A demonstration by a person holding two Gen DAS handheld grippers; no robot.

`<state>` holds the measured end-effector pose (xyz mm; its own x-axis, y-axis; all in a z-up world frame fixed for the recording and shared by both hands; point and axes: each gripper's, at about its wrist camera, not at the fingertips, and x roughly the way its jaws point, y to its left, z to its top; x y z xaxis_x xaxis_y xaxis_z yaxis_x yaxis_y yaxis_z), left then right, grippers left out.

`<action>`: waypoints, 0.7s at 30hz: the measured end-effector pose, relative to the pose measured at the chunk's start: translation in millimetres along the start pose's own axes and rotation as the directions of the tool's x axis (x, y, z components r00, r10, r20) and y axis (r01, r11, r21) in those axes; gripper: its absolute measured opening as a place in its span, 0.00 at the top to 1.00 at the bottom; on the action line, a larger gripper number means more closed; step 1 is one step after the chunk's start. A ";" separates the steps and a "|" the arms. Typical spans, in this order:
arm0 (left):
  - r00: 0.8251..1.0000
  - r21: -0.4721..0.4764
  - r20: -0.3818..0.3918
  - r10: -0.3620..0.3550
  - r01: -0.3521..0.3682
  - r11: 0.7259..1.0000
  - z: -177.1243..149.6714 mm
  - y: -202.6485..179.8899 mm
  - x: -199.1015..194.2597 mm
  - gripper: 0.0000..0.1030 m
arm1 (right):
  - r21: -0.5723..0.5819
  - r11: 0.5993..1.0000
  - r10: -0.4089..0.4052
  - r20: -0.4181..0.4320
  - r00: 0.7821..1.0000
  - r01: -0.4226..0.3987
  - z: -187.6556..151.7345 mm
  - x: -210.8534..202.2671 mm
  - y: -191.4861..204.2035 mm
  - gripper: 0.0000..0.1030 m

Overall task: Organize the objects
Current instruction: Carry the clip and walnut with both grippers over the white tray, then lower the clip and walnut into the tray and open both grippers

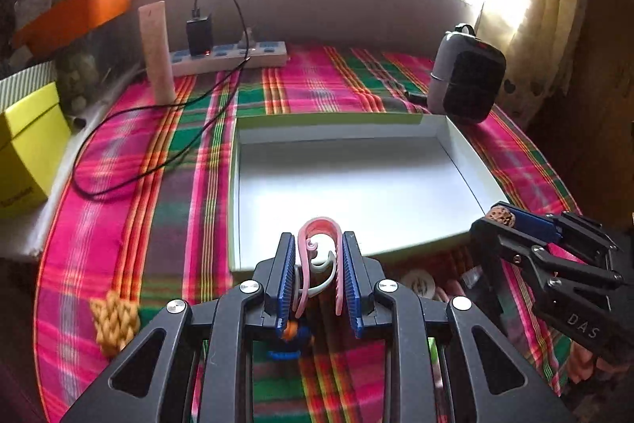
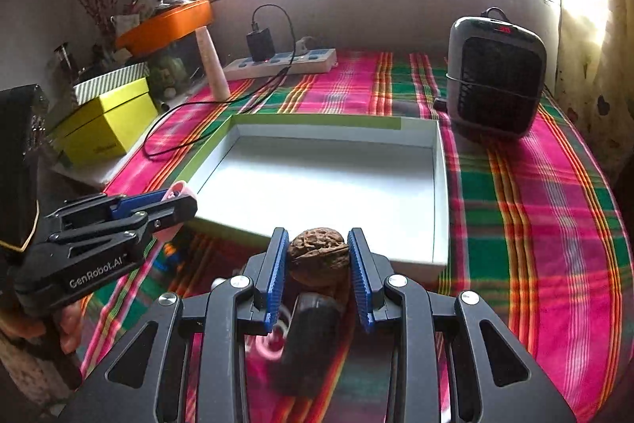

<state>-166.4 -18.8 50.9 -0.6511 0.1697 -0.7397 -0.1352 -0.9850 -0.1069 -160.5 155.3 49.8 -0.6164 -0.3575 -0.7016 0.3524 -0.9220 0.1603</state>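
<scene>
An empty white box lid (image 1: 348,185) with a green rim lies on the plaid cloth; it also shows in the right wrist view (image 2: 317,193). My left gripper (image 1: 319,244) is shut on a pink clip (image 1: 321,228) just before the lid's near edge; it shows at the left in the right wrist view (image 2: 178,199). My right gripper (image 2: 319,244) is shut on a brown walnut (image 2: 319,256) at the lid's near edge; it shows at the right in the left wrist view (image 1: 501,219).
A knotted yellow rope piece (image 1: 115,320) lies left. A dark object (image 2: 313,335) and small items lie below the grippers. A heater (image 2: 495,78) stands back right, a power strip (image 1: 230,58) with cable and a yellow box (image 2: 107,121) stand back left.
</scene>
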 end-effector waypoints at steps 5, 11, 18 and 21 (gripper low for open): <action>1.000 -0.006 -0.013 0.002 -0.002 1.000 12.4 4.4 14.7 0.79 | -0.016 1.000 -0.008 -0.009 1.000 0.008 15.4 14.4 0.4 0.69; 0.999 -0.024 -0.034 0.001 -0.002 1.000 28.7 11.8 33.2 0.79 | -0.020 1.000 -0.013 -0.029 1.000 0.012 32.1 33.6 -0.5 0.69; 0.998 -0.028 -0.061 -0.009 0.008 1.000 36.1 16.9 49.7 0.79 | -0.017 1.000 -0.019 -0.044 0.999 0.018 43.3 51.7 -3.1 0.69; 0.998 -0.038 -0.050 -0.027 0.025 0.999 35.1 21.3 46.4 0.79 | -0.016 1.000 -0.020 -0.042 0.999 0.020 43.8 53.9 -4.6 0.69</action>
<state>-225.7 -30.8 37.7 -0.6089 0.1948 -0.7690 -0.1230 -0.9808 -0.1510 -226.2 133.8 41.7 -0.5930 -0.3321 -0.7335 0.3512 -0.9264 0.1355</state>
